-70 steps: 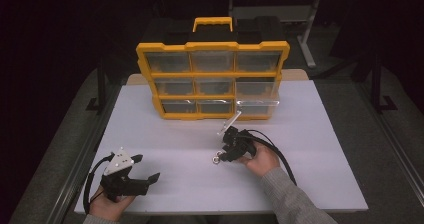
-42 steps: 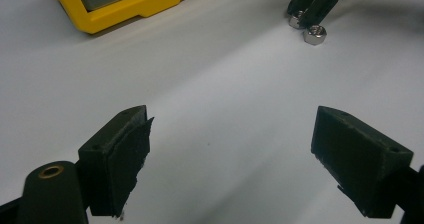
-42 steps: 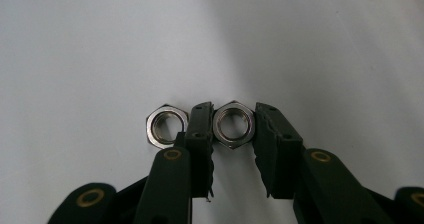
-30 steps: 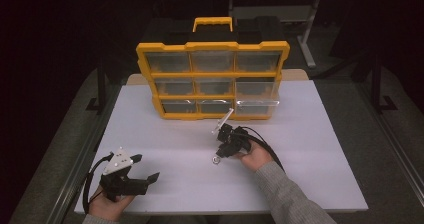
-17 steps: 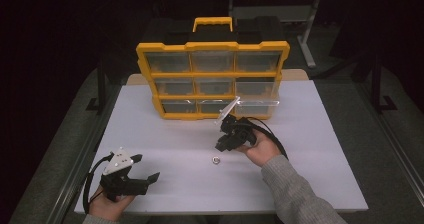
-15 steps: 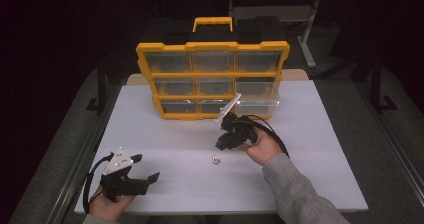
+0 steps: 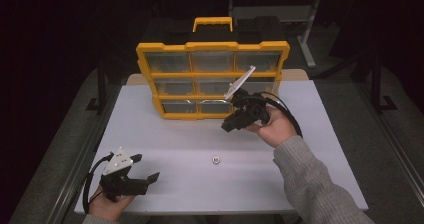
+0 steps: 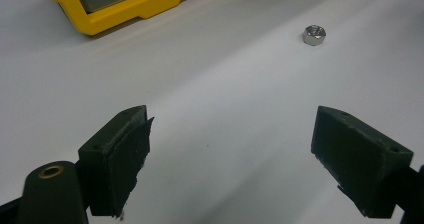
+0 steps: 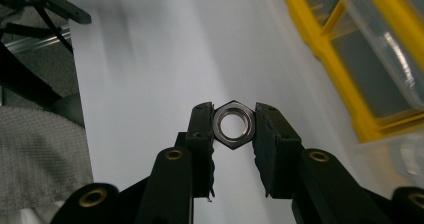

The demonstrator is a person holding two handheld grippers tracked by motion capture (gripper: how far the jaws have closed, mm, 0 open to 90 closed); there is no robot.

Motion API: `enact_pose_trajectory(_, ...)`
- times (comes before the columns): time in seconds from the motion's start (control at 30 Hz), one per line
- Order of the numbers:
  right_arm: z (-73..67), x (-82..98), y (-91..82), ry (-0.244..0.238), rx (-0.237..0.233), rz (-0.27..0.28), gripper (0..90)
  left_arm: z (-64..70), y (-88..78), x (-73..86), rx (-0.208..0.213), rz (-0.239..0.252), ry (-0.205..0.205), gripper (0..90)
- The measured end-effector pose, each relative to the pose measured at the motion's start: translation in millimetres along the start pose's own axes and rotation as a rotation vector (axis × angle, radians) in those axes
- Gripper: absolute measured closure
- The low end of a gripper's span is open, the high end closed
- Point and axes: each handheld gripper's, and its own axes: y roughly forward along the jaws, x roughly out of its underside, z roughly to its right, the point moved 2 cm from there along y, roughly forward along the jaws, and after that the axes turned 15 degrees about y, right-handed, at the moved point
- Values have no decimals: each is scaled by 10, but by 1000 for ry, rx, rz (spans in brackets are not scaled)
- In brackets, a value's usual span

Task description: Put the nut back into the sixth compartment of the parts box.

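While the left gripper (image 7: pixel 142 175) rests near the near left corner of the white worktop (image 7: pixel 165 139) with its jaws spread wide and nothing between them, the right gripper (image 7: pixel 229 126) has changed most: a second ago it was low over the middle of the worktop, and now it stands higher and closer to the far edge, just in front of the yellow organiser (image 7: pixel 212 66). In the right gripper view its jaws are closed snugly on a hex nut (image 9: pixel 233 124), one pad pressing each of two opposite flats, with the hole of the nut facing the camera. That nut sits right at the tips of the jaws, centred between them, and is clear of the worktop. A second nut (image 7: pixel 216 159) lies alone on the worktop, roughly midway between the two grippers and nearer the near edge; it shows at the upper right of the left gripper view (image 8: pixel 314 34), well beyond those open jaws. A clear drawer (image 7: pixel 239 83) on the right side of the organiser stands tipped out, just above and beside the right gripper. I judge the lift to mean that the pick is done and that the held nut is being carried to that open drawer, with the loose nut left to fetch afterwards.
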Motion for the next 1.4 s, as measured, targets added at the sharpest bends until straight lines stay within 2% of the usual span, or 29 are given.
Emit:
enact_pose_trajectory(0.17,1,-86,-231,8,20,25,690,-10,1,0,1,-2,10,152)
enact_pose_trajectory(0.23,19,-115,-303,5,30,26,691,0,6,-4,-3,8,-2,152)
enact_pose_trajectory(0.47,111,-204,-570,36,57,49,690,-12,0,3,-3,5,3,152)
enact_pose_trajectory(0.53,137,-226,-640,50,51,56,691,-10,2,2,-3,8,1,152)
enact_pose_trajectory(0.83,278,-315,-851,82,112,71,691,-9,2,1,-2,5,3,152)
enact_pose_trajectory(0.9,324,-321,-870,91,125,79,691,-16,-6,3,-1,-1,13,152)
enact_pose_trajectory(0.97,379,-318,-873,104,135,80,690,-13,-11,-2,-1,3,6,152)
enact_pose_trajectory(1.1,487,-303,-844,142,161,65,691,-15,-15,0,0,1,8,153)
enact_pose_trajectory(1.4,692,-230,-682,194,192,51,690,-5,-7,1,-4,13,-8,152)
